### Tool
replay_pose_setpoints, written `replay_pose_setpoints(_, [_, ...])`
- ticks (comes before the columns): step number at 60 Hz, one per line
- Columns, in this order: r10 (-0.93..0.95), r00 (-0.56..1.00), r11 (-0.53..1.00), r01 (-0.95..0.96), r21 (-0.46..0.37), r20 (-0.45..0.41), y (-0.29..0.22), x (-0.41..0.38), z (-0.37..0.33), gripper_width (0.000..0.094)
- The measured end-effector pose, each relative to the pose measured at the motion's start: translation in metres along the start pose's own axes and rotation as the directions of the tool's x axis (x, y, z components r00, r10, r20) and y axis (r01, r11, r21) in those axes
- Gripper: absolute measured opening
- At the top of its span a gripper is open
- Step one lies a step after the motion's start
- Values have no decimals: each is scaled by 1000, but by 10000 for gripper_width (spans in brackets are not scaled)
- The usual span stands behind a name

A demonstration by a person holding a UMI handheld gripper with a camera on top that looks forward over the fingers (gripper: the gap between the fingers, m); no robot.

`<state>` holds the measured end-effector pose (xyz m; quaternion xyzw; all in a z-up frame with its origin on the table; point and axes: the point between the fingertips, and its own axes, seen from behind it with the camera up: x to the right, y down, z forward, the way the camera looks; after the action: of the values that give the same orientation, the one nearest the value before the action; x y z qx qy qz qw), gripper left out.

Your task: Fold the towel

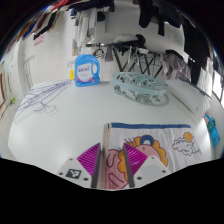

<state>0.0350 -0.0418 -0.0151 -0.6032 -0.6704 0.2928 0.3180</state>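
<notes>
Towel [150, 150]: printed, flat on white table [70, 120], lying under and between spread gripper [121, 165] fingers; blue box [84, 71] beyond.

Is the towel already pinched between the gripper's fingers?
No. The gripper is open, its pink pads apart, and the printed towel lies flat on the white table with its edge between the fingers, ungrasped.

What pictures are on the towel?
Gripper view: colourful cartoon drawings on the white towel, between the open gripper fingers.

White table [70, 120] with patterned towel [160, 145], blue-labelled box [85, 70], wire basket [135, 78].
</notes>
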Motion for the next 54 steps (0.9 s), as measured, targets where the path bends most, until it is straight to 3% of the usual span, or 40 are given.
replay_pose_setpoints(3, [-41,998,999,42,3,-54,-3,19,-2,15])
replay_pose_setpoints(17, [32,999,999,-32,-20,-6,-12,17,-9,9])
replay_pose_setpoints(29, [104,992,993,-108,48,74,-68,60,-58,8])
replay_pose_setpoints(40, [93,995,992,-95,84,22,-87,160,-79,9])
replay_pose_setpoints(54, [121,990,992,-120,33,-65,-42,267,-58,18])
